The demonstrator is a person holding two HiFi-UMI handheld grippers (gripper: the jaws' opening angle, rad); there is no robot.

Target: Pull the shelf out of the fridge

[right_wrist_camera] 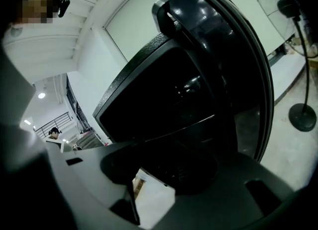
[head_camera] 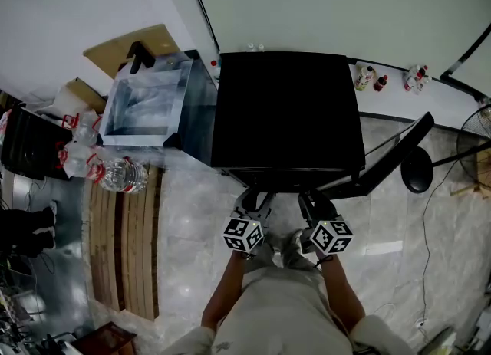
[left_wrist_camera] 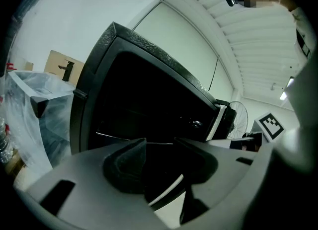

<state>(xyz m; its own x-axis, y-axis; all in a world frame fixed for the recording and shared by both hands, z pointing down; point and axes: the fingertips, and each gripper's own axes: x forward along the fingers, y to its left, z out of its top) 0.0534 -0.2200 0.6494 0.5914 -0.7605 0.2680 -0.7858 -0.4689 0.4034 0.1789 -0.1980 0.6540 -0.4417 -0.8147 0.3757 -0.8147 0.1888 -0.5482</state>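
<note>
The black mini fridge [head_camera: 284,108] stands on the floor with its door [head_camera: 383,165] swung open to the right. Both grippers reach in low at its front, side by side: the left gripper [head_camera: 252,202] and the right gripper [head_camera: 316,204]. In the left gripper view the left gripper [left_wrist_camera: 159,167] has a dark panel with a pale edge, the shelf [left_wrist_camera: 166,192], running slantwise between its jaws. In the right gripper view the right gripper [right_wrist_camera: 164,167] holds the same dark shelf [right_wrist_camera: 184,174], with pale floor showing below it. The fridge's inside is dark, and another shelf edge [right_wrist_camera: 198,122] glints deeper in.
A clear plastic bin [head_camera: 146,104] stands left of the fridge, with water bottles [head_camera: 115,173] and wooden planks [head_camera: 123,246] near it. A fan's base [head_camera: 418,169] sits right of the open door. Small bottles [head_camera: 368,79] line the back wall.
</note>
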